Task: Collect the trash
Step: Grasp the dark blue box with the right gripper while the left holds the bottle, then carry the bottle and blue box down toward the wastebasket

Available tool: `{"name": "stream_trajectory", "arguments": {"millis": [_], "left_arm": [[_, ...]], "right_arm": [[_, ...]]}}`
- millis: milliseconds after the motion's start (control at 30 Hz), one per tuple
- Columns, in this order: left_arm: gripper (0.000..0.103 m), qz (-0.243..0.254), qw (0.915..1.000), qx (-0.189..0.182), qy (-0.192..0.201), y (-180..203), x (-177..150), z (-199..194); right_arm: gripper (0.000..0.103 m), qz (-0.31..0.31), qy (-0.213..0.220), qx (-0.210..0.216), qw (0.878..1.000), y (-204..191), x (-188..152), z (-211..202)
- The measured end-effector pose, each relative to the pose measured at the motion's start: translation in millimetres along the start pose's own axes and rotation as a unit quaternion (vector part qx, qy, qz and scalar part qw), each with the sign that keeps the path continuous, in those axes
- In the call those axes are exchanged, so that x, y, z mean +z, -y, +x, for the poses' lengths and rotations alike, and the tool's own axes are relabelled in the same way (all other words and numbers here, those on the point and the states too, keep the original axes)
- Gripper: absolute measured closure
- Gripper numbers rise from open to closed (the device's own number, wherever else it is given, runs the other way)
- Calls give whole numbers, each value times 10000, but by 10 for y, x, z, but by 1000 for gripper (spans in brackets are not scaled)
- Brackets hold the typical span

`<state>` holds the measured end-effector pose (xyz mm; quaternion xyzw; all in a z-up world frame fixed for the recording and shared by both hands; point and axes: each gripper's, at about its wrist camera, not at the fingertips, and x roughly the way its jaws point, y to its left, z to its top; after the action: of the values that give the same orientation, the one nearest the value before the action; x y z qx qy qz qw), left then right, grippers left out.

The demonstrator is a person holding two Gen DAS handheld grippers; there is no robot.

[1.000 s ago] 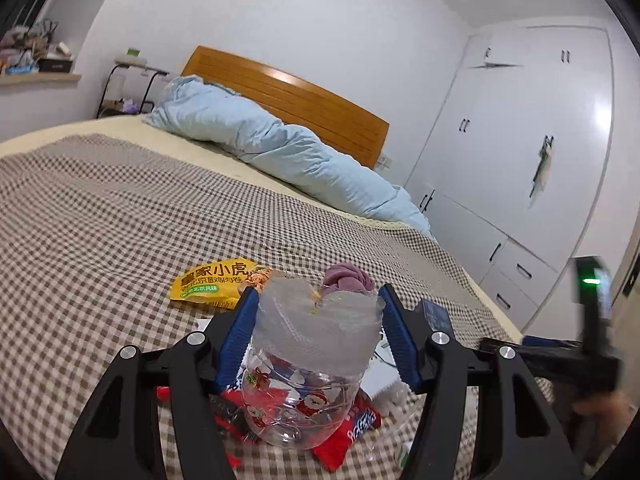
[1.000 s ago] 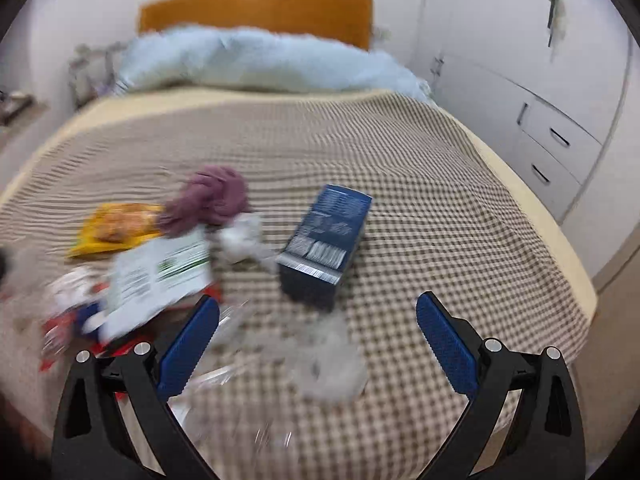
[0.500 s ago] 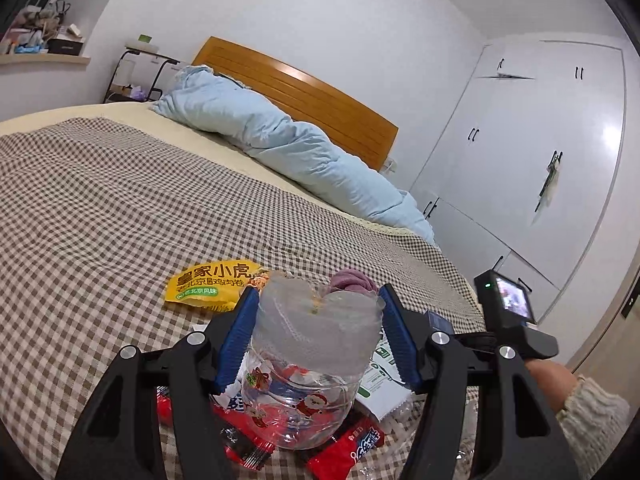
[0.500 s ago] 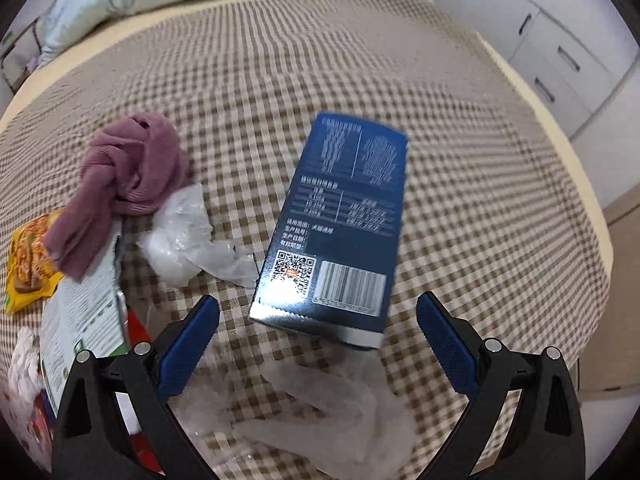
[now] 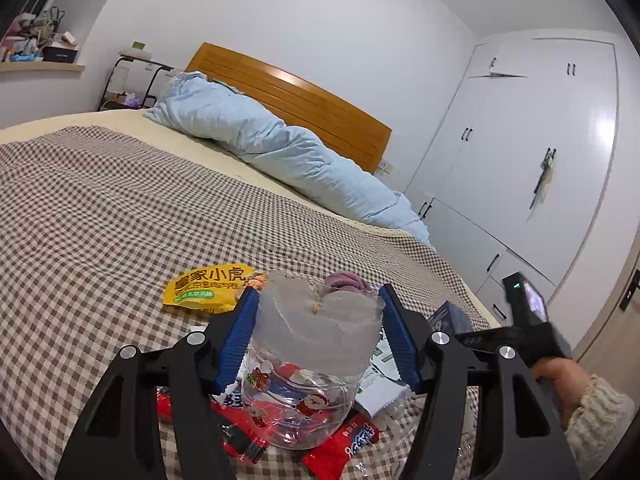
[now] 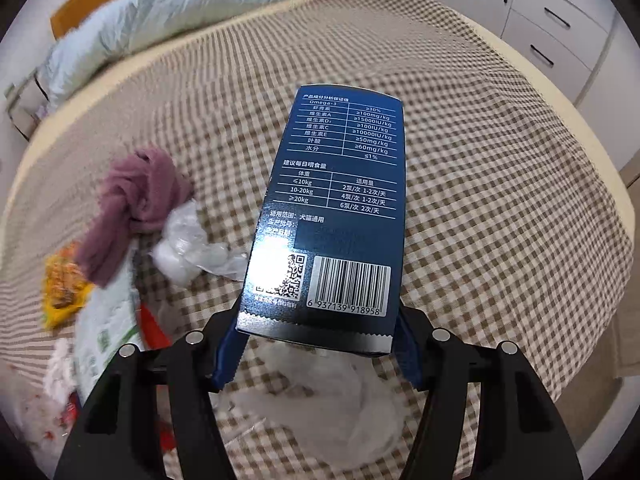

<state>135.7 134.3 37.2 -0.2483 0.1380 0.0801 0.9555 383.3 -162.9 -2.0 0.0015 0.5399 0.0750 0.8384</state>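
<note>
I have the left hand-held gripper (image 5: 316, 332) pinching a cut-off clear plastic bottle (image 5: 310, 364) with Santa prints, its pads pressed on both sides of the open-topped body, so it serves as my collecting vessel, held low over the red wrappers (image 5: 348, 440) on the checked bed cover (image 5: 100, 220). From that view the yellow snack bag (image 5: 210, 288) lies at about ten o'clock of the bottle, and the dark blue box (image 6: 332, 216) shows just past it at three o'clock, where the person's right hand (image 5: 560, 380) carries the other tool. The step in hand, as I judge it, is picking up that box. The right hand-held gripper (image 6: 316, 356) is closing its jaws on the box's near end, the barcode end, with the box between the blue pads; they look to meet its sides, though blur keeps me from being sure how firmly. In the right view the box runs from the jaws toward twelve o'clock, a crumpled clear plastic wad (image 6: 188, 248) sits at nine o'clock of it, the purple cloth (image 6: 136, 208) at ten o'clock, and a thin plastic sheet (image 6: 340, 400) lies under the jaws. Next I would need a firm squeeze before lifting, since the box is long and held only by one end, so it may droop. It also looks wider than the bottle's mouth, so I doubt it will go in flat.
</note>
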Motion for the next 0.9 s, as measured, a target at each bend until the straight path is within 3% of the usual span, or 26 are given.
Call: {"name": "stream_trajectory", "arguments": {"millis": [100,367,567,900], "left_arm": [[44,33,10000,-48,16,34,-6,-34],[44,107,9996,-242,125,75,18,-252],[44,331,9983,-377,290,179,-22,-564],[44,655,9960,-583,148,475,-268,-1074]], "right_arm": [[42,96,110,353,9993,168,-75,-229],[42,-453,695,687,9942,204,-391,-903],[42,-923,1036,1024,9850,205,-928,-1443],[42,-1228,930,1485,9769,277,-1869,-1781]]}}
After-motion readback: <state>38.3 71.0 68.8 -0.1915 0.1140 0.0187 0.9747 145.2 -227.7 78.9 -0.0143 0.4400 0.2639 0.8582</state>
